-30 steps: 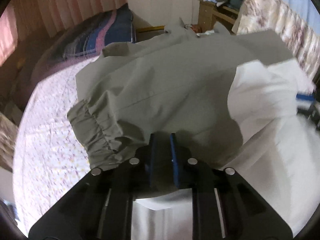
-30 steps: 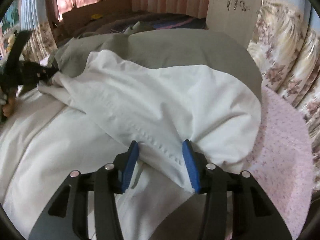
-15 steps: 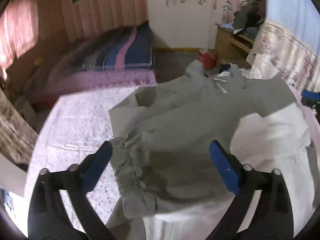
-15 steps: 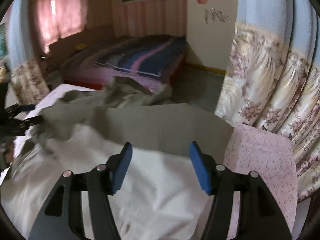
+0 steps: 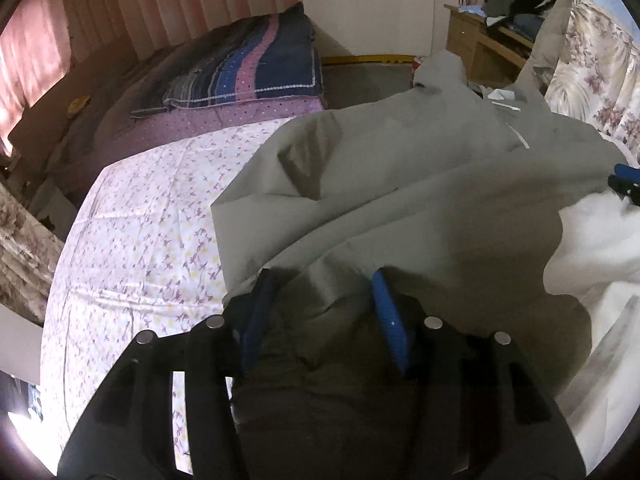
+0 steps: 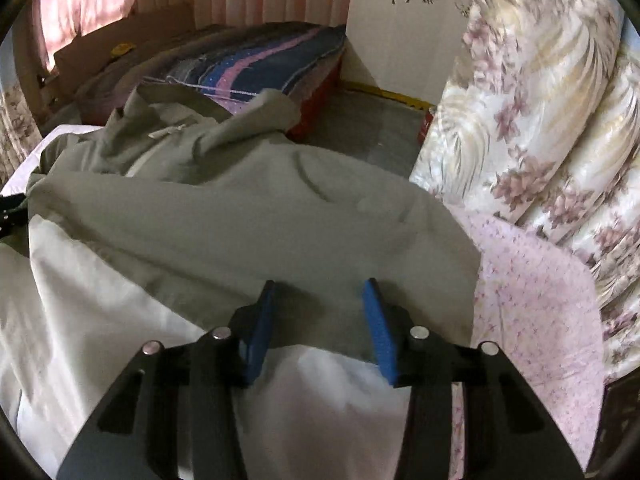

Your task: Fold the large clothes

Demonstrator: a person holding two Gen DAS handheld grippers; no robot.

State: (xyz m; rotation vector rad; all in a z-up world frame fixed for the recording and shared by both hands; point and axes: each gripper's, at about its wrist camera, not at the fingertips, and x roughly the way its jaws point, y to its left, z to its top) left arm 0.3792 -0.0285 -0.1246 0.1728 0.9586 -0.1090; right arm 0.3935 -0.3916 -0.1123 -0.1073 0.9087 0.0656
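Observation:
A large grey-green jacket [image 5: 420, 184] with a white lining [image 5: 596, 248] lies spread on the bed. It also shows in the right wrist view [image 6: 248, 216], white lining [image 6: 100, 312] at the near left. My left gripper [image 5: 322, 280] is open, its blue pads either side of a fold of grey cloth at the jacket's near edge. My right gripper [image 6: 318, 288] is open, low over the grey cloth near the jacket's right edge. The right gripper's blue tip shows at the far right of the left wrist view [image 5: 626, 176].
The bed has a floral quilt [image 5: 152, 232], pink in the right wrist view [image 6: 532, 280]. A second bed with a striped blue and pink blanket [image 5: 256, 68] stands beyond. A floral curtain [image 6: 540, 100] hangs at right. A wooden desk [image 5: 480, 40] with clothes stands at the back.
Both grippers opened and let go of the jacket, lifted, then came back down over the grey cloth. The left jaws have narrowed around a fold.

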